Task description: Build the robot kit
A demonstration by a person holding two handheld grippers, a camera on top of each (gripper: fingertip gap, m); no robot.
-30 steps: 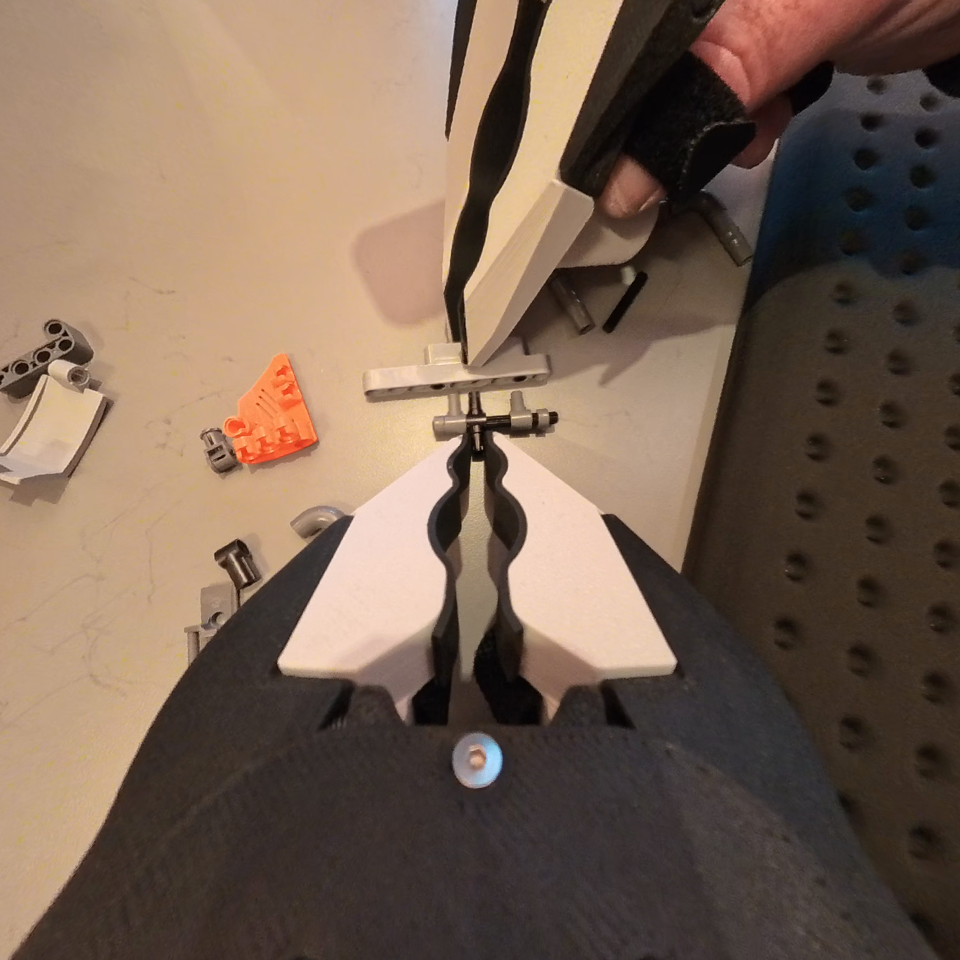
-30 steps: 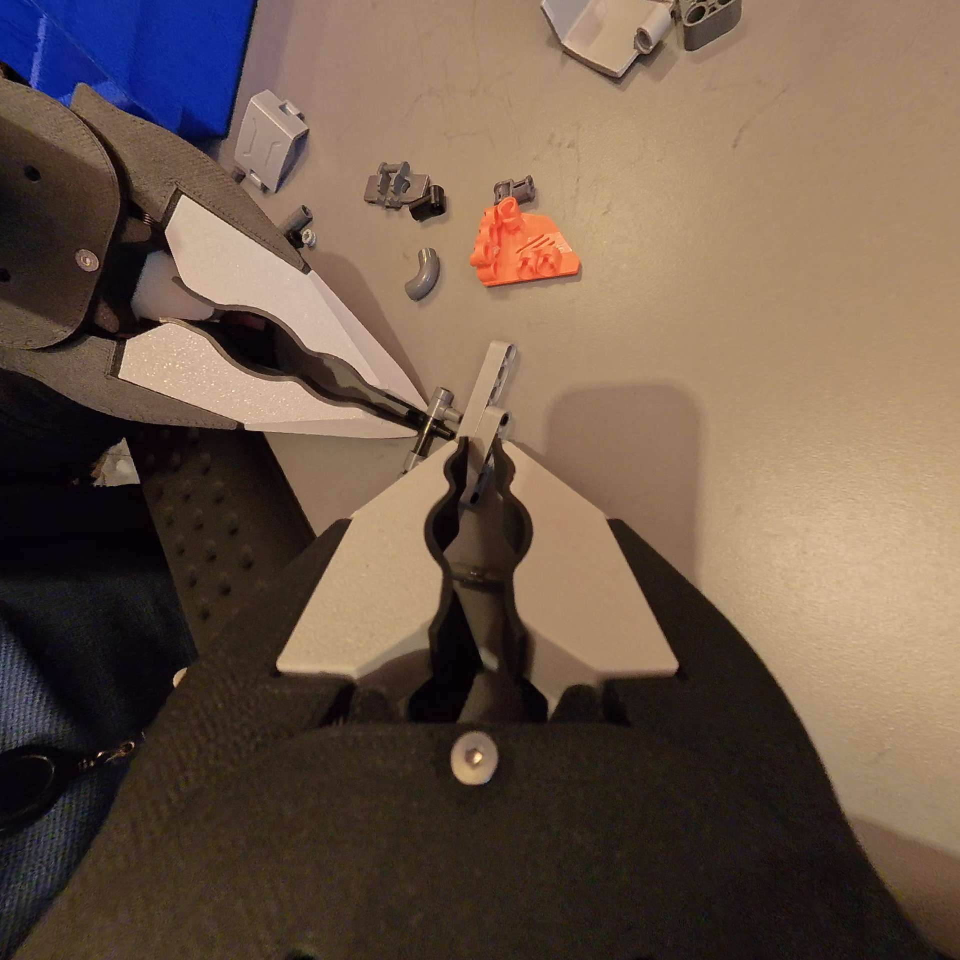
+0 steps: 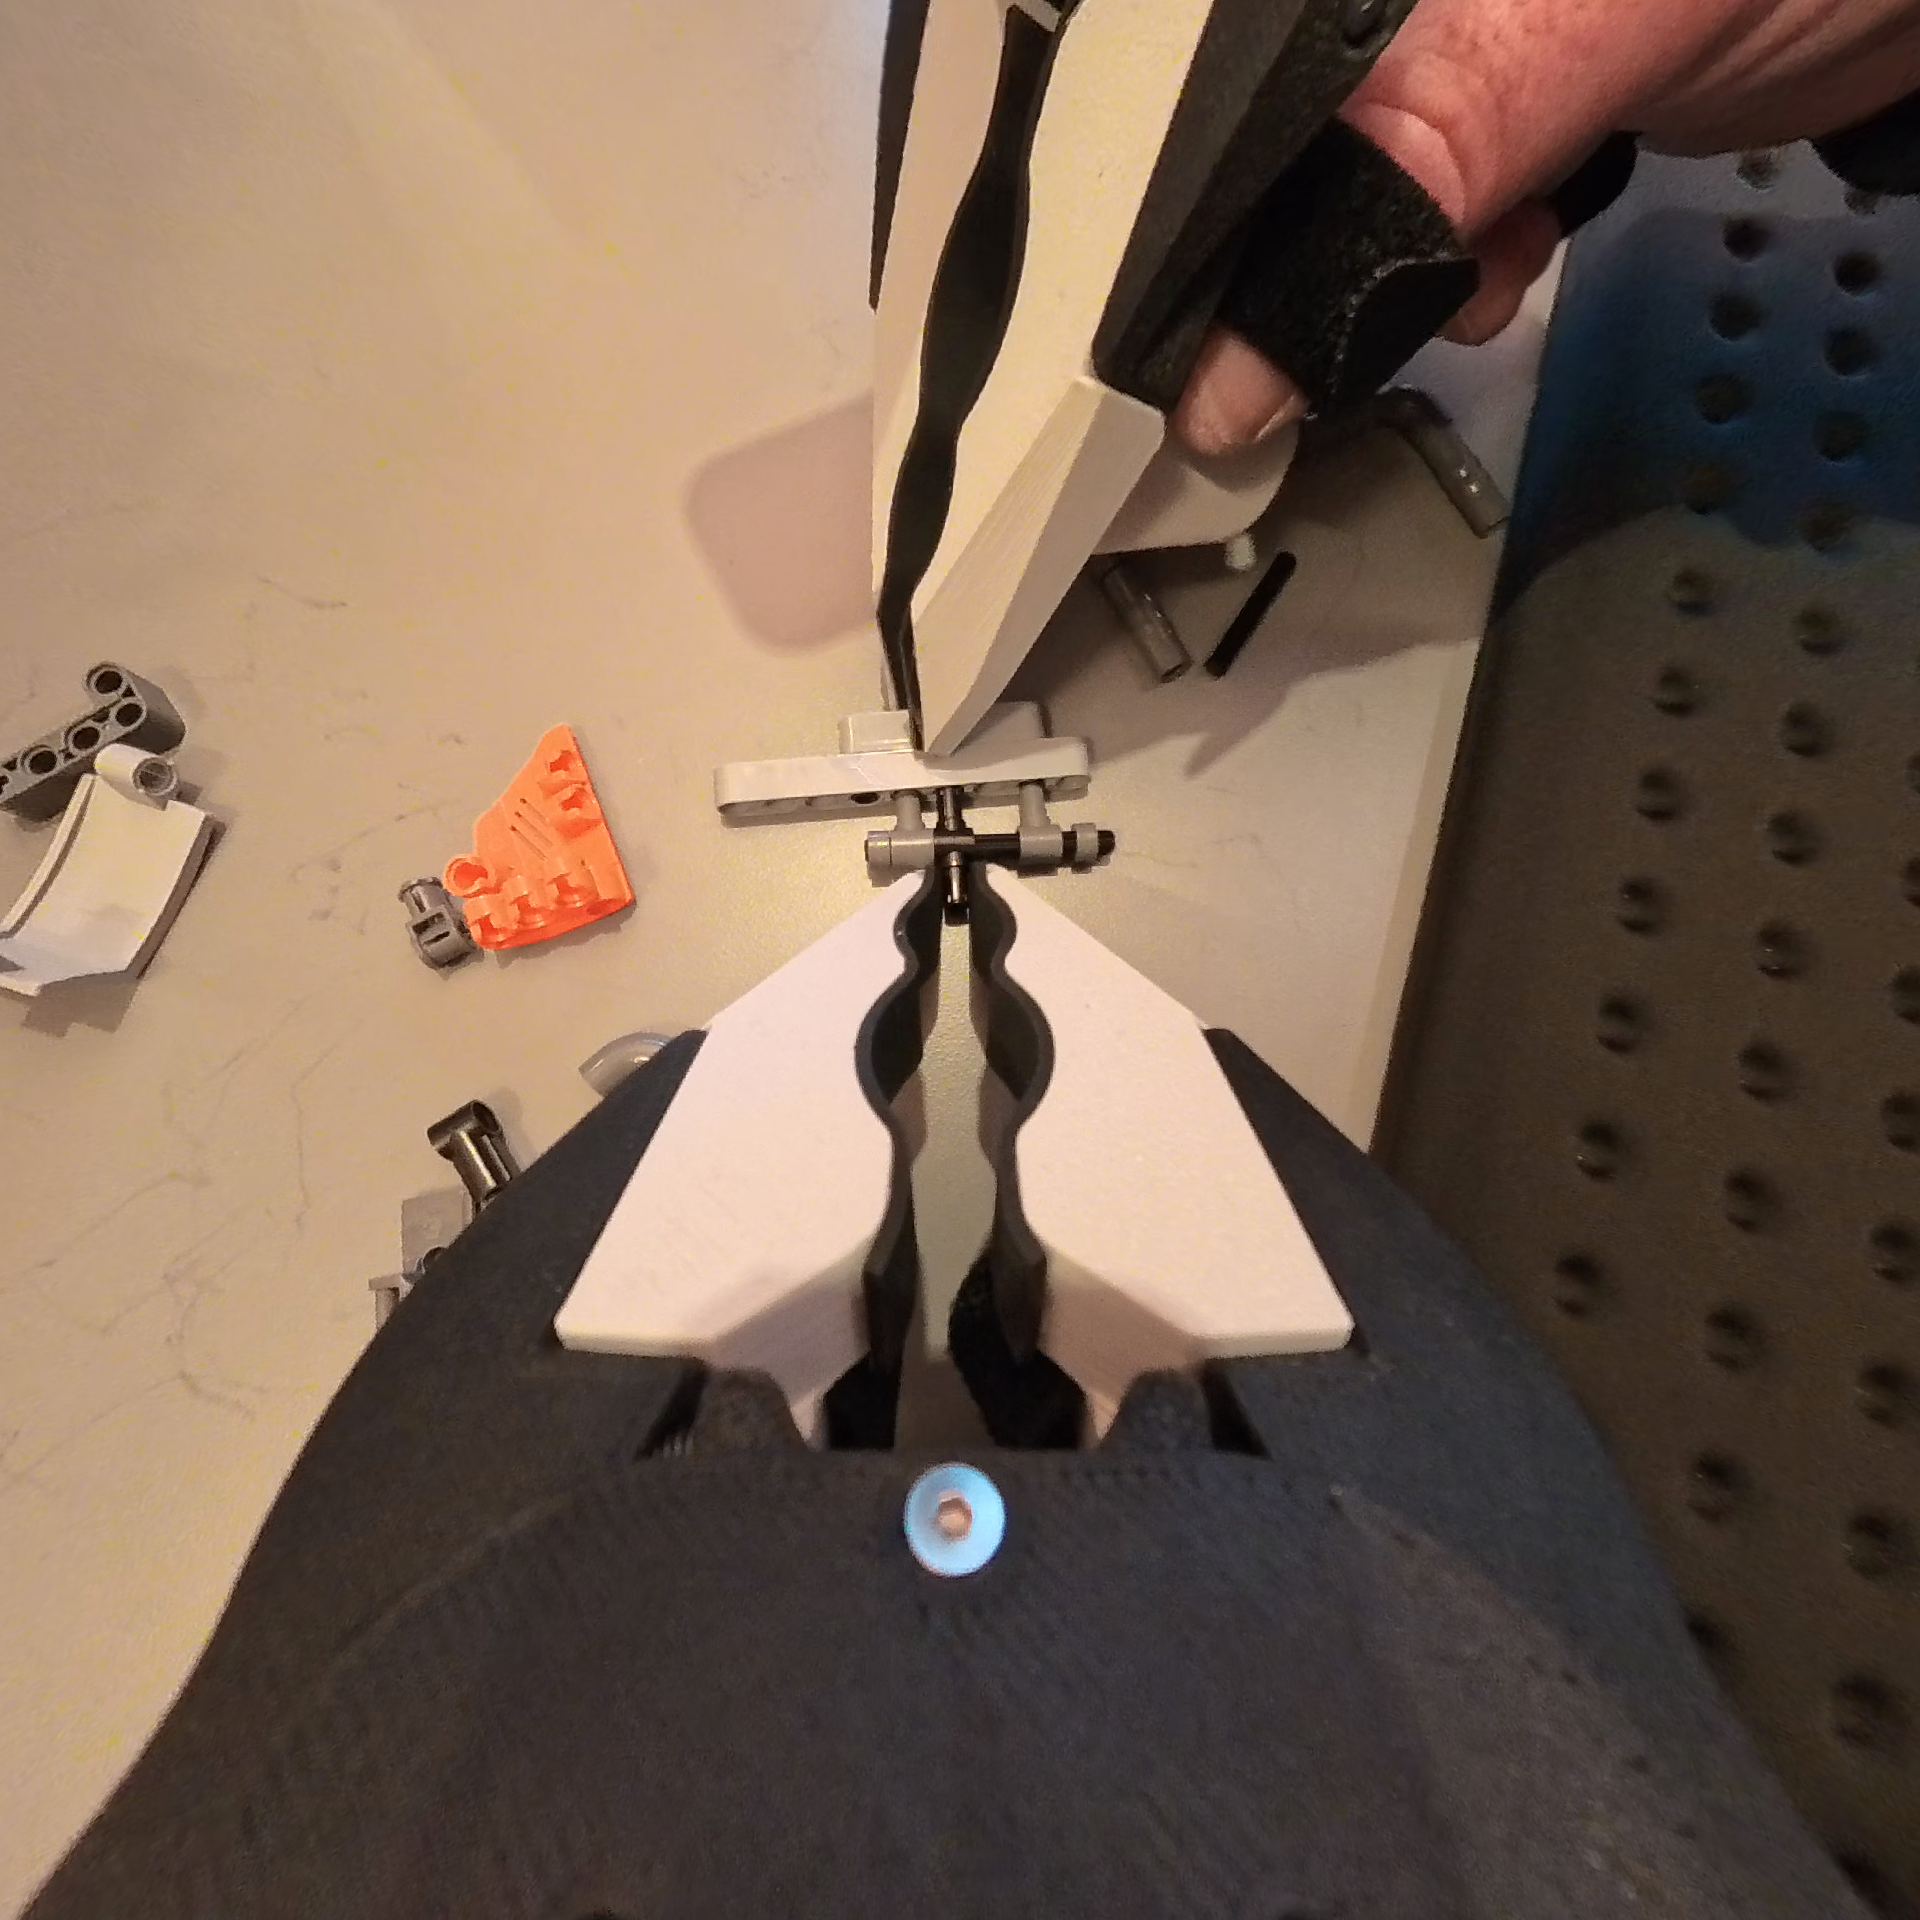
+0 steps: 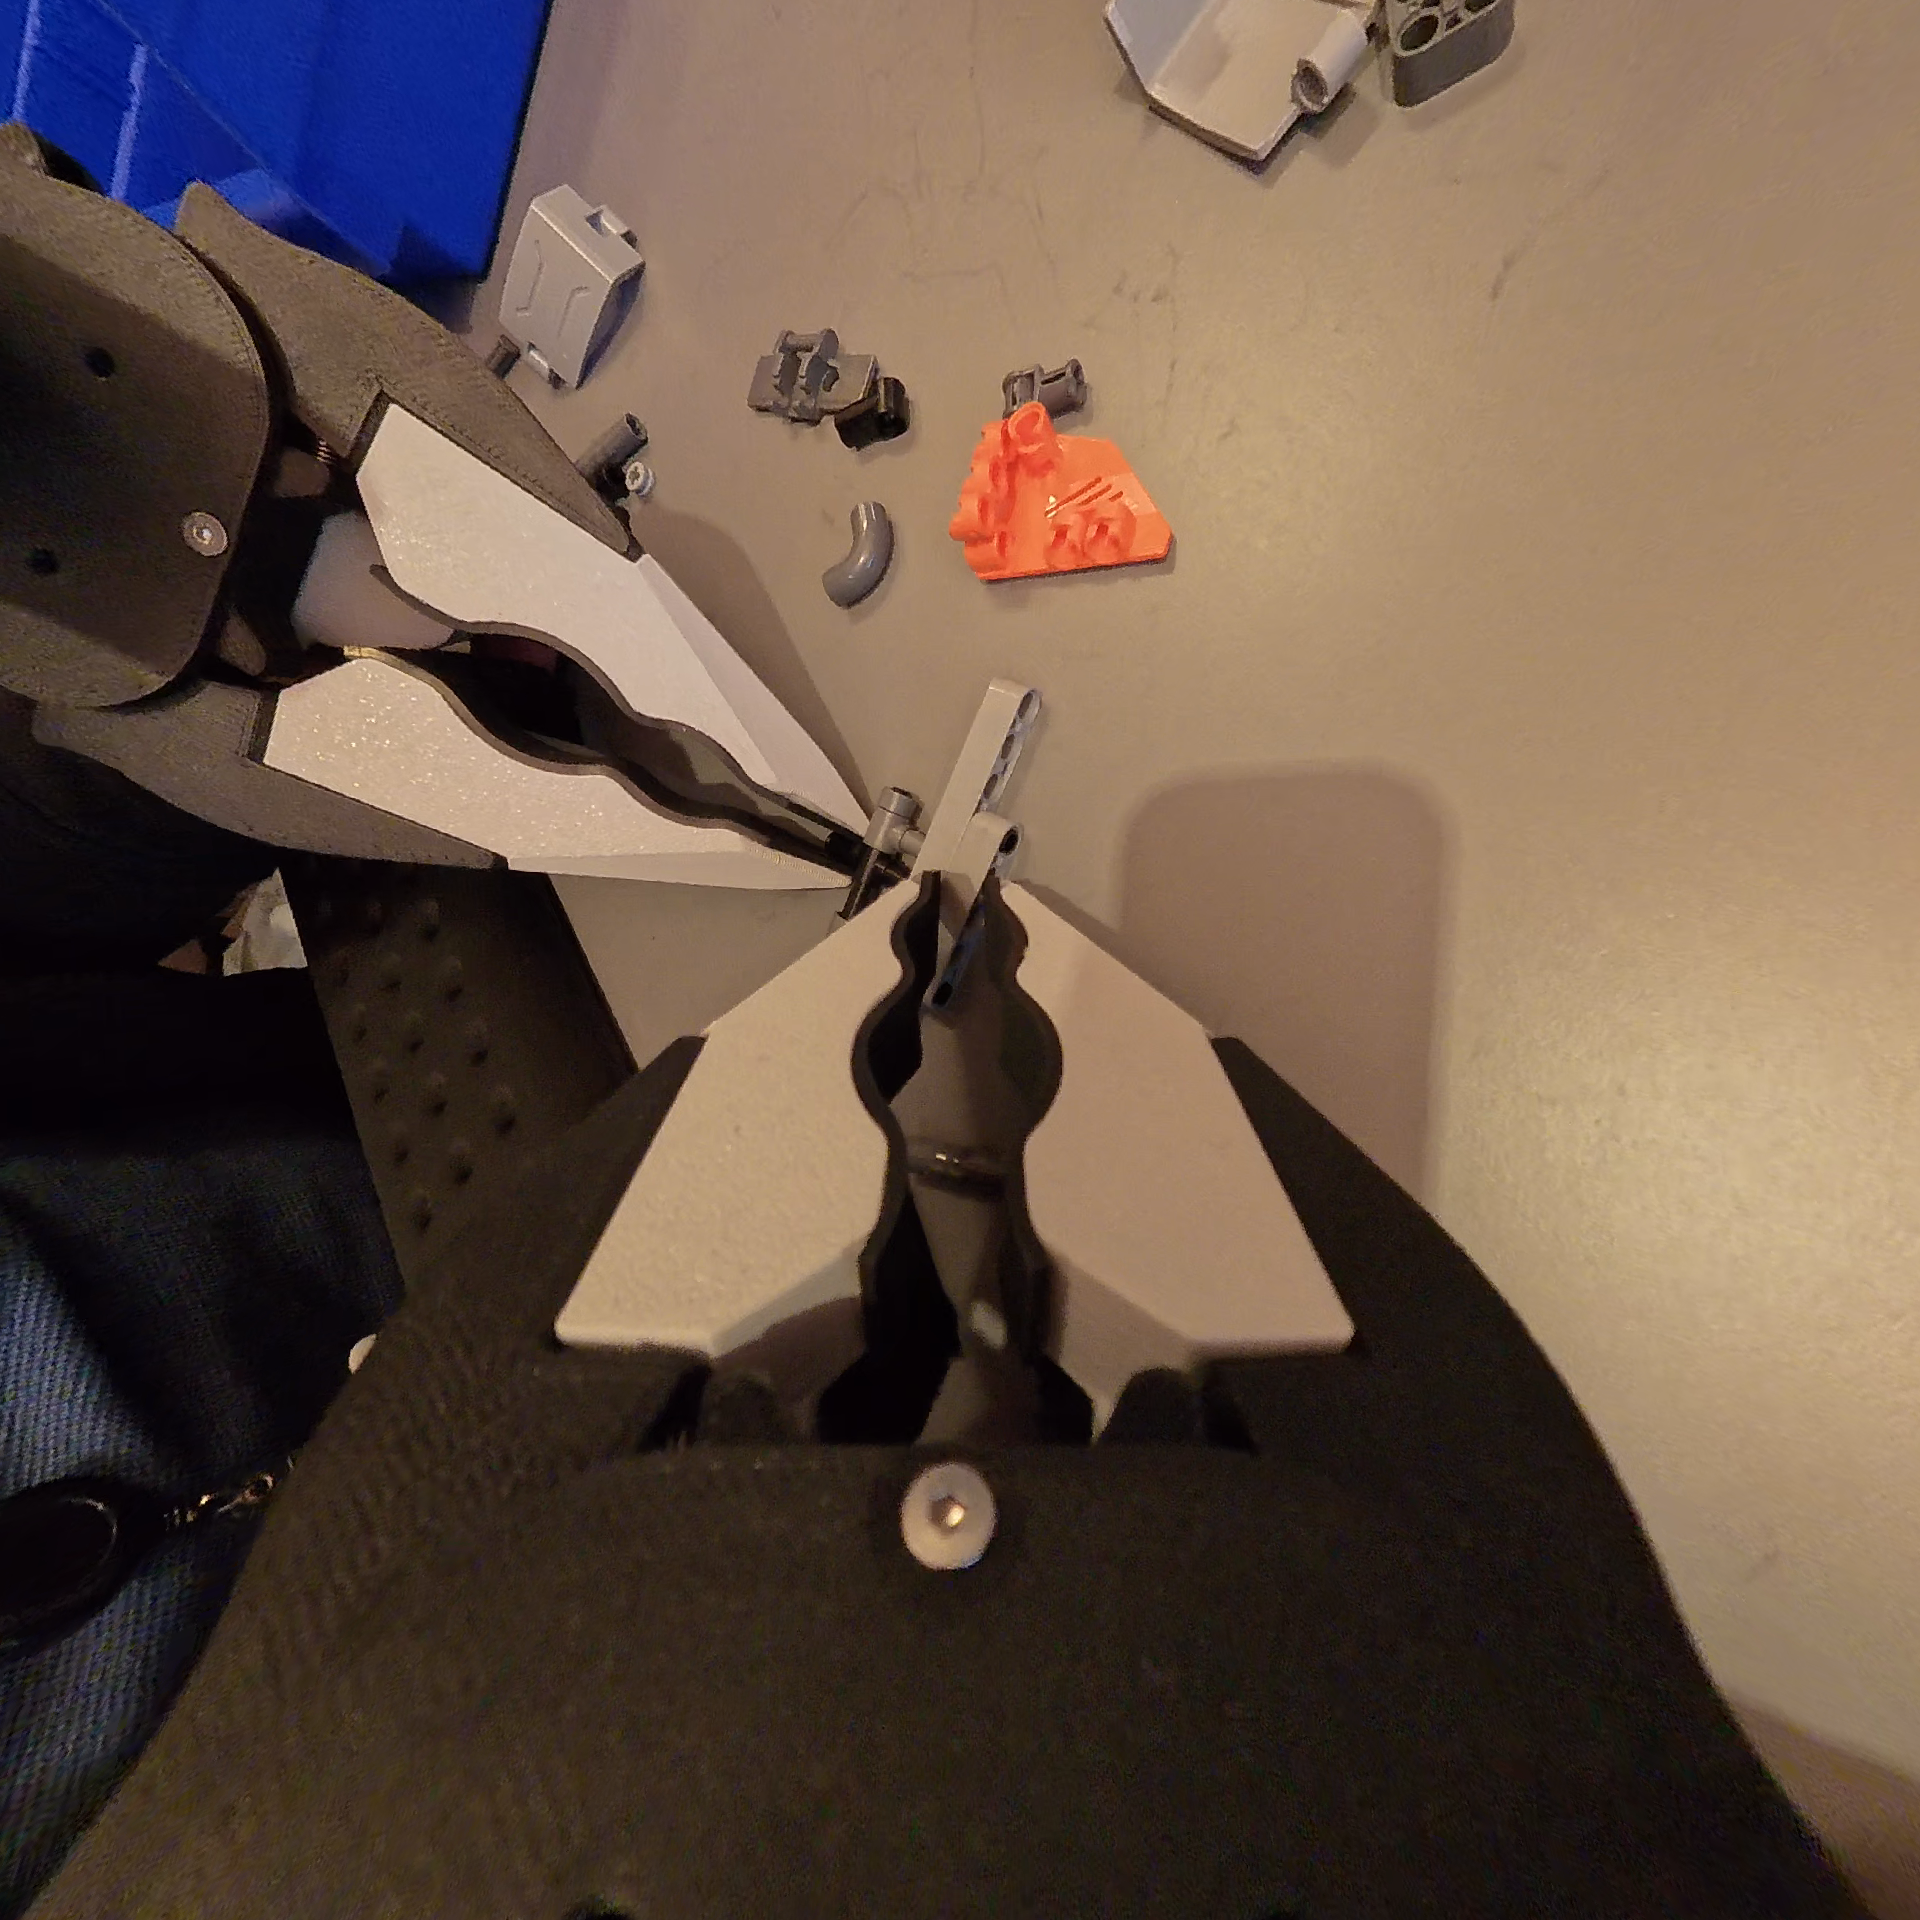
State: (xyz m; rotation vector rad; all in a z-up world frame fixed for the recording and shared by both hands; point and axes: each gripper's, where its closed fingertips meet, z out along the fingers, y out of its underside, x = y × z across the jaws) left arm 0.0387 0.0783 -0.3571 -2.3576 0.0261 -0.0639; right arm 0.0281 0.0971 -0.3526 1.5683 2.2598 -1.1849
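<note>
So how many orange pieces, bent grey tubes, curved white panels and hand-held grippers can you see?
Orange piece: 1
Bent grey tube: 1
Curved white panel: 1
Hand-held grippers: 2, the left hand-held gripper and the right hand-held gripper
Total: 5

dim warm light, soft shadows, wide-angle bending at edges, mostly sharp.
</note>
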